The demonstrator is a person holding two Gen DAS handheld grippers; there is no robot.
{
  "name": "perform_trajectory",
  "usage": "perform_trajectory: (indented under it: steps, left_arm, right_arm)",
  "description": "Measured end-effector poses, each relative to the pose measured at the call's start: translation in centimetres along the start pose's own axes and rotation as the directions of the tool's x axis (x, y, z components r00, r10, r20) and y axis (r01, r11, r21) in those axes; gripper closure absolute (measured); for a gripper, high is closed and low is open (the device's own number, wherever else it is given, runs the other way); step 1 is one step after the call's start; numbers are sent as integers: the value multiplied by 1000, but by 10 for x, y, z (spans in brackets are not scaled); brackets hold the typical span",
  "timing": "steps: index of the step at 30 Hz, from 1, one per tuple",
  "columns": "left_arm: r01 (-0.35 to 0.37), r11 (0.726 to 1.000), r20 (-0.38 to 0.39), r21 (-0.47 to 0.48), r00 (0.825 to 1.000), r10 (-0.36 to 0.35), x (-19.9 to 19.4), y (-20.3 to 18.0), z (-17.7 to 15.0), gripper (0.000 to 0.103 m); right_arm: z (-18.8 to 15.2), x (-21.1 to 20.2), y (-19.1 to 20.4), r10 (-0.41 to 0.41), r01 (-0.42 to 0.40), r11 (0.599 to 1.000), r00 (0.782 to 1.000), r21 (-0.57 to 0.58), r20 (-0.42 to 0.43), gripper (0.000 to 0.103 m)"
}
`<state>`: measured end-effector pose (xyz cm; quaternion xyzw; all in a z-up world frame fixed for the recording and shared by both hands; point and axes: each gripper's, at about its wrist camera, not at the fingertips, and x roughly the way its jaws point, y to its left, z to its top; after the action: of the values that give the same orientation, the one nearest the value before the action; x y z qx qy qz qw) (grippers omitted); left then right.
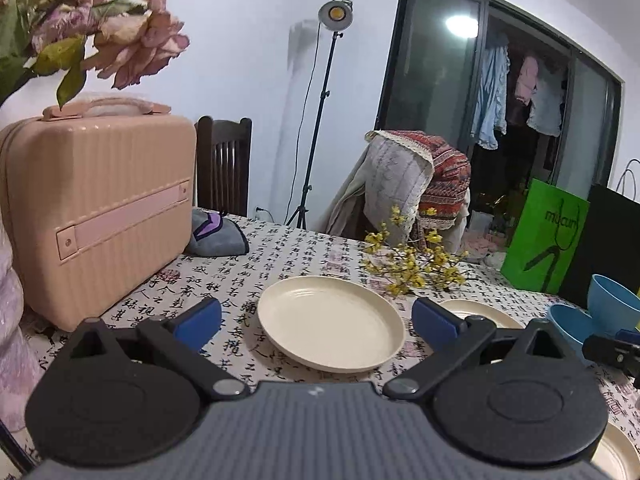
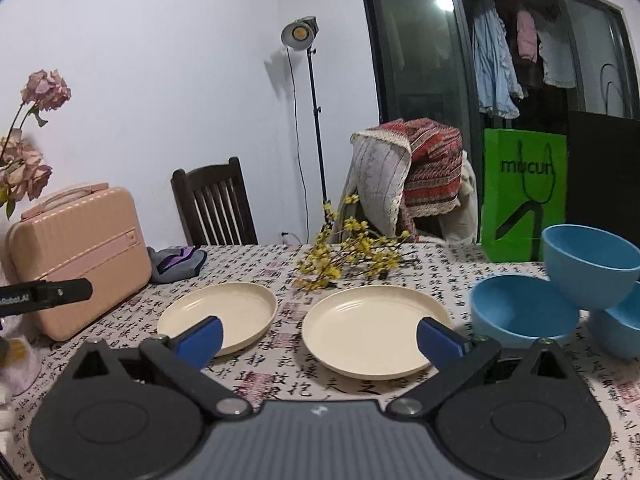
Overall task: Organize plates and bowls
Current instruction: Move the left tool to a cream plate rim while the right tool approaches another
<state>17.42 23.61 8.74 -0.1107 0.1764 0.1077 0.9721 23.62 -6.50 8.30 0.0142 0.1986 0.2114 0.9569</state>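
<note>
In the left wrist view a cream plate [image 1: 330, 322] lies flat on the patterned tablecloth, just ahead of my open left gripper [image 1: 316, 320], which holds nothing. A second cream plate [image 1: 480, 312] peeks out behind the right finger, and a third plate's rim [image 1: 616, 456] shows at the bottom right. In the right wrist view my right gripper [image 2: 320, 338] is open and empty, hovering before two cream plates [image 2: 218, 314] [image 2: 376, 330]. To their right sit three blue bowls: one upright [image 2: 524, 312], one tilted [image 2: 588, 264] resting on the others, and one cut off at the edge [image 2: 624, 328].
A pink hard case [image 1: 100, 216] stands at the table's left with dried roses [image 1: 100, 28] above it. A grey-purple cloth [image 2: 178, 264] and a yellow flower sprig [image 2: 344, 260] lie behind the plates. A green bag [image 2: 524, 196], chairs and a lamp stand [image 2: 316, 128] stand beyond.
</note>
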Motion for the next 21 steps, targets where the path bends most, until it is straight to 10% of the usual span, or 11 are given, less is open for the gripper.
perform_trajectory:
  steps: [21]
  left_arm:
    - [-84, 992, -53, -95, 995, 80, 82, 46, 28, 0]
  right_arm:
    - [32, 101, 60, 4, 1, 998, 995, 56, -96, 2]
